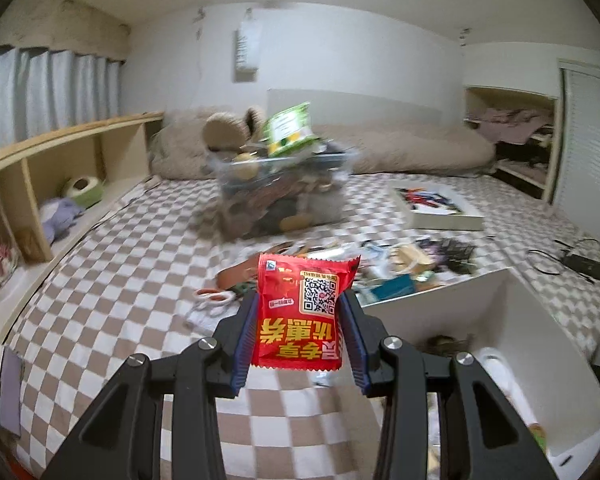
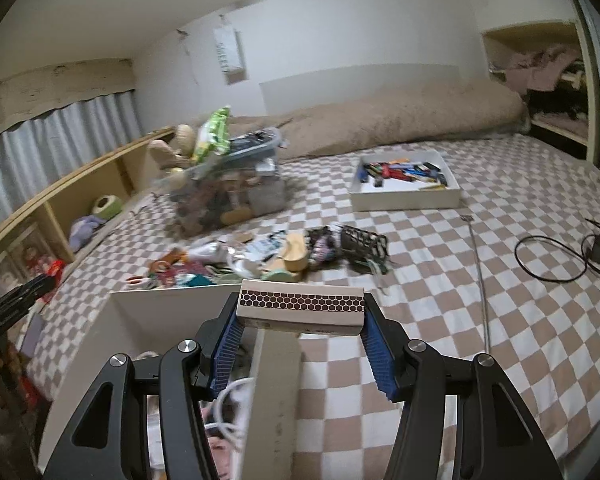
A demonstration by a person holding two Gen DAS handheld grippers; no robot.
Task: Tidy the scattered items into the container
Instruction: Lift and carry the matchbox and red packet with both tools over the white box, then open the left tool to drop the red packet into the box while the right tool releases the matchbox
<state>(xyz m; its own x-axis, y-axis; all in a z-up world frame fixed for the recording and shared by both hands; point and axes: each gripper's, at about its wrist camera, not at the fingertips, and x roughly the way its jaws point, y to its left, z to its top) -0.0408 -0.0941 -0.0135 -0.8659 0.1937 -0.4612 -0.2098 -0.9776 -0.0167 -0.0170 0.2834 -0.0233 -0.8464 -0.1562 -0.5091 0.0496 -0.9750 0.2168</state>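
Note:
My left gripper [image 1: 300, 312] is shut on a red snack packet [image 1: 304, 312] with a QR code, held above the checkered bedspread just left of the white container [image 1: 512, 320]. My right gripper [image 2: 300, 316] is shut on a matchbox [image 2: 300, 306] with a honeycomb striking strip, held over the right wall of the same white container [image 2: 172, 312]. A white cable [image 2: 230, 404] and other small things lie inside it. A pile of scattered items [image 2: 276, 256] lies on the bed just beyond the container; it also shows in the left wrist view [image 1: 380, 268].
A clear bin [image 2: 228, 188] heaped with toys and a green packet stands further back. A white tray of pens [image 2: 404, 184] lies at the right. Black cables and a charger [image 2: 580, 252] lie far right. A wooden shelf [image 1: 60, 168] runs along the left. Bedding [image 2: 380, 120] lies behind.

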